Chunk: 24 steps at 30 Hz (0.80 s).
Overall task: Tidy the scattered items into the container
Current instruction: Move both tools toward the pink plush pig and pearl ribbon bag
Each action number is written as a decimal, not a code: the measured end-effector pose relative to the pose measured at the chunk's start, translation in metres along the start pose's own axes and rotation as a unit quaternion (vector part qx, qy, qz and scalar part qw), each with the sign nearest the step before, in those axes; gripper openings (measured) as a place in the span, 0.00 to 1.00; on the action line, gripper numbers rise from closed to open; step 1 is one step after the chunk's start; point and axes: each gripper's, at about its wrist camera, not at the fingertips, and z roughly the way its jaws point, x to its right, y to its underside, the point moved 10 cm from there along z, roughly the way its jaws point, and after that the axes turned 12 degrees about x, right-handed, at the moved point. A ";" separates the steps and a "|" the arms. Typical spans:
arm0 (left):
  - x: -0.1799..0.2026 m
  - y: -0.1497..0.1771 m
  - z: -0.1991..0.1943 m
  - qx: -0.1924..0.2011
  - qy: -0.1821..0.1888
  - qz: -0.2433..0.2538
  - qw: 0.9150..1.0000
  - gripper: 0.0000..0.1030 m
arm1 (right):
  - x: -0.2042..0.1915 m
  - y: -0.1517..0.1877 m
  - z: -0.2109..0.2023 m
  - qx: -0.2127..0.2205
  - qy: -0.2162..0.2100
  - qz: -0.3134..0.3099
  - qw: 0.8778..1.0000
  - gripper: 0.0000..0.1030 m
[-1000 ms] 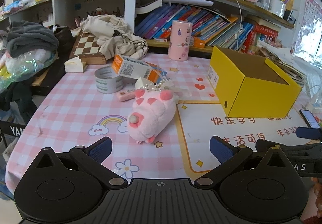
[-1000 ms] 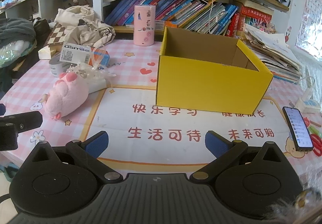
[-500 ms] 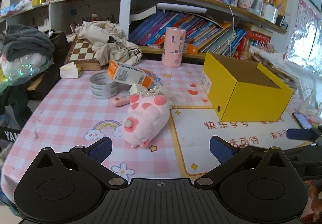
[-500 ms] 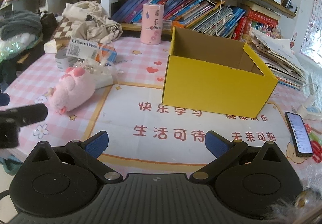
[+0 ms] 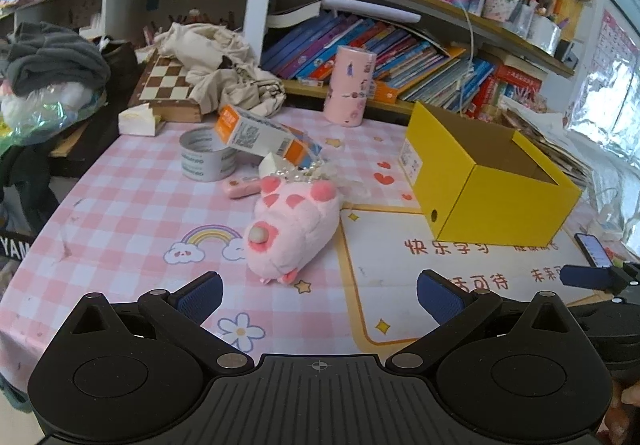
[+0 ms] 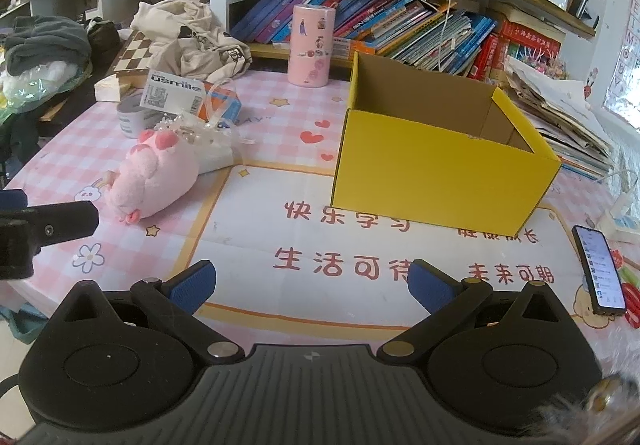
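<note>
Left wrist view: the left gripper [image 5: 318, 295] hangs above the near edge of the table [image 5: 120, 213] with its jaws spread wide and nothing between them. Straight ahead of it, on the pink checked cloth, lies the pink plush toy [image 5: 292, 227], the landmark for the rest. Just behind the plush toy, touching its far end, sits a beaded trinket with clear wrapping [image 5: 316, 171]; beyond that an orange-and-white carton [image 5: 260, 135] leans on a roll of tape [image 5: 204, 159], and a small pink case [image 5: 240, 189] lies at the plush toy's far left. The yellow box [image 5: 492, 189] stands well apart to the plush toy's right, open at the top and apparently empty, with bare printed mat [image 5: 440, 265] between them.

Right wrist view: the right gripper [image 6: 310, 285] is also wide and empty, above the mat, which is unobstructed up to the box's front wall. A phone [image 6: 600, 269] lies far right of the plush toy, near the table's right edge. A pink tumbler [image 6: 312, 45] stands upright behind, by the bookshelf [image 6: 400, 25].
</note>
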 end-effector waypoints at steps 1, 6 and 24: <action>-0.001 0.000 0.000 -0.001 -0.002 -0.001 1.000 1.00 | 0.000 0.000 0.001 -0.001 0.000 0.000 1.000 1.00; -0.002 0.001 0.001 -0.005 -0.007 0.005 1.000 1.00 | -0.002 -0.003 -0.001 0.007 -0.007 0.001 1.000 1.00; 0.011 -0.003 -0.004 0.012 0.033 0.007 0.999 1.00 | -0.005 -0.005 -0.004 0.018 -0.020 0.008 1.000 1.00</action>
